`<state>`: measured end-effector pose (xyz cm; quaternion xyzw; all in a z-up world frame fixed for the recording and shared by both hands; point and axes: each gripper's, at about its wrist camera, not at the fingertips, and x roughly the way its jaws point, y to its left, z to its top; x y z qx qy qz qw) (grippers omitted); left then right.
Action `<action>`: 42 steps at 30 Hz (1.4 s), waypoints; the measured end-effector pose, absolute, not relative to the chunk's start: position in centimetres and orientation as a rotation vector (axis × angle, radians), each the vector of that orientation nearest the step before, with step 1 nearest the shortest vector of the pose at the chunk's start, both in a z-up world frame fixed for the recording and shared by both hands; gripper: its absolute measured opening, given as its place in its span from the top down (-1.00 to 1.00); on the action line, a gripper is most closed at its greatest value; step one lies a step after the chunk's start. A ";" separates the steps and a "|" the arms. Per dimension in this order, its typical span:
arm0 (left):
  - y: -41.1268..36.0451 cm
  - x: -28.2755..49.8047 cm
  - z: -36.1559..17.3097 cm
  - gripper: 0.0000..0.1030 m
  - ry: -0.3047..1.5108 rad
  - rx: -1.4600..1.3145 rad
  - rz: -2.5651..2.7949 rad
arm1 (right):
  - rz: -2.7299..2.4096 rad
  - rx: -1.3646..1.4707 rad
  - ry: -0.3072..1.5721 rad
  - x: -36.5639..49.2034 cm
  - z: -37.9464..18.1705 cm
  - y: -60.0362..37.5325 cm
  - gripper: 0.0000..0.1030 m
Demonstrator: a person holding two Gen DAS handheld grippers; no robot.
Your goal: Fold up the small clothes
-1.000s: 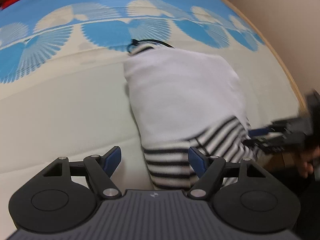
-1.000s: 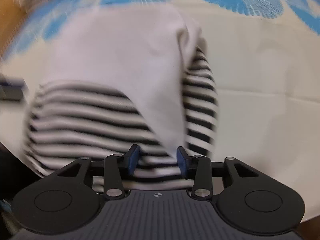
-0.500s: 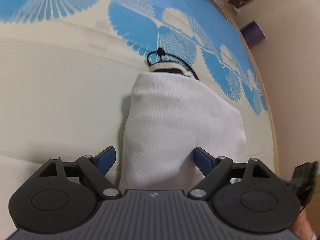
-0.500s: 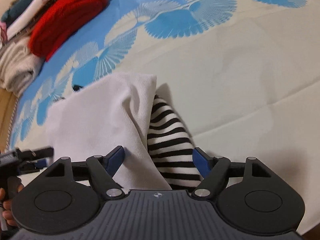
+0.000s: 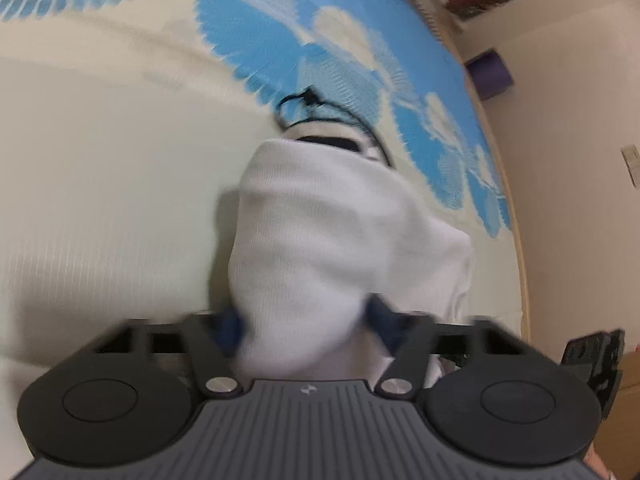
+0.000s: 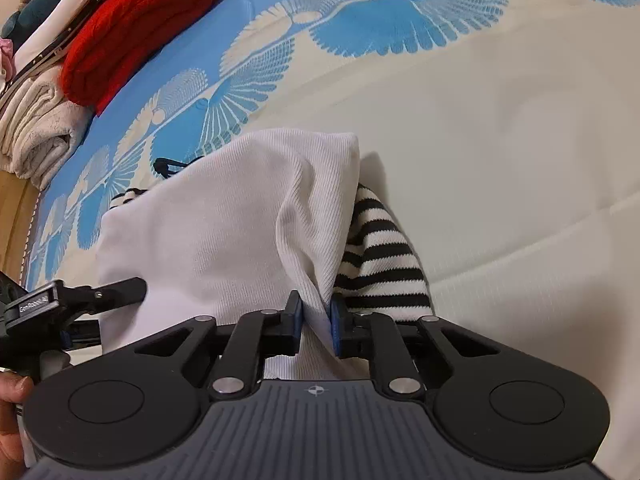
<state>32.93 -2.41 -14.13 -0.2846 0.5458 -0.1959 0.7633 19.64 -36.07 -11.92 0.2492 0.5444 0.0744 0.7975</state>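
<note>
Right tool (image 6: 315, 322): jaws are closing, and the blue pads (image 6: 296, 320) are pinching a gathered fold of the white garment (image 6: 224, 236) at its near edge. The fabric is bunching into a ridge between the pads and running up and away from them.

Left tool (image 5: 304, 322): jaws are closing around the near end of the same white garment (image 5: 340, 240). This view is motion-blurred; the cloth is bulging between the two blue pads (image 5: 230, 326), with both pads lying against its sides. In the right wrist view the left tool (image 6: 120, 290) is reaching in from the left edge, its finger tip meeting the garment's left border, with a bit of the person's hand (image 6: 10, 420) showing below it.

The garment is lying folded on the bed cover (image 6: 500, 160), near its front edge, white side up. A black-and-white striped part (image 6: 380, 256) is sticking out from under the white layer just right of the right tool, and a small striped bit is peeking out at the far left corner. A thin black cord (image 5: 308, 98) is looping out from the garment's far end.

The bed cover is cream with a blue fan pattern across its far part. At its far left corner a pile is sitting: a red knit item (image 6: 132, 28) on top of a beige folded towel (image 6: 36, 136). A purple object (image 5: 490, 74) is standing by the wall.
</note>
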 end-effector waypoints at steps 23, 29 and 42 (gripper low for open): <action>-0.8 28.6 -5.2 -0.21 0.900 -0.073 -0.465 | -0.018 0.344 0.886 24.1 -8.7 -28.2 0.95; -1.4 27.3 -8.3 -0.23 1.003 -0.001 -0.420 | -0.003 0.337 0.789 22.0 -6.2 -28.5 0.47; -2.1 25.0 -7.5 -0.35 1.024 0.124 -0.348 | 0.032 0.037 1.170 20.0 -9.8 -27.1 0.03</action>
